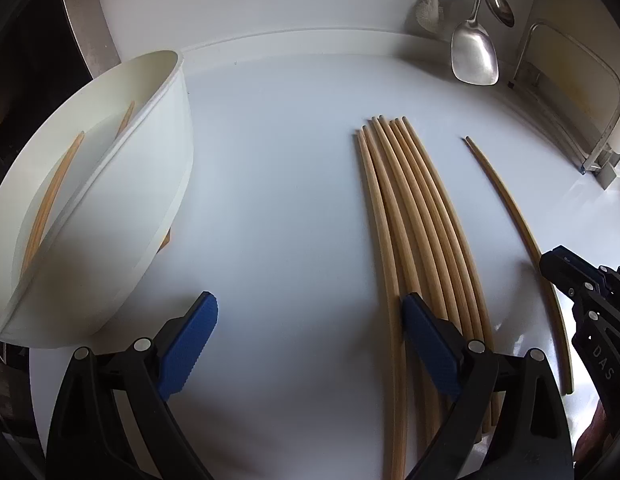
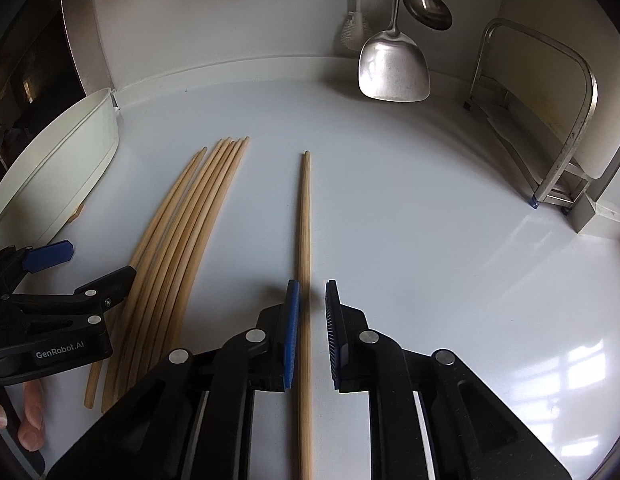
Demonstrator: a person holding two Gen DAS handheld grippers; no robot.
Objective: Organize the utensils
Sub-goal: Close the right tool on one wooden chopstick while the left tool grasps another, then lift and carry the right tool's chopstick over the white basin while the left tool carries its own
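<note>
White and smooth, the kitchen counter (image 2: pixel 429 220) gives our long wooden chopsticks (image 1: pixel 413 208) a flat spot to lie side by side. Our right gripper (image 2: pixel 311 332) has a small gap, with one lone wooden chopstick (image 2: pixel 306 216) lying loose between its pads. Our left gripper (image 1: pixel 310 344) stands wide open and empty, one pad resting on the bunch, near the white plastic box (image 1: pixel 110 184) where two sticks already lie.
</note>
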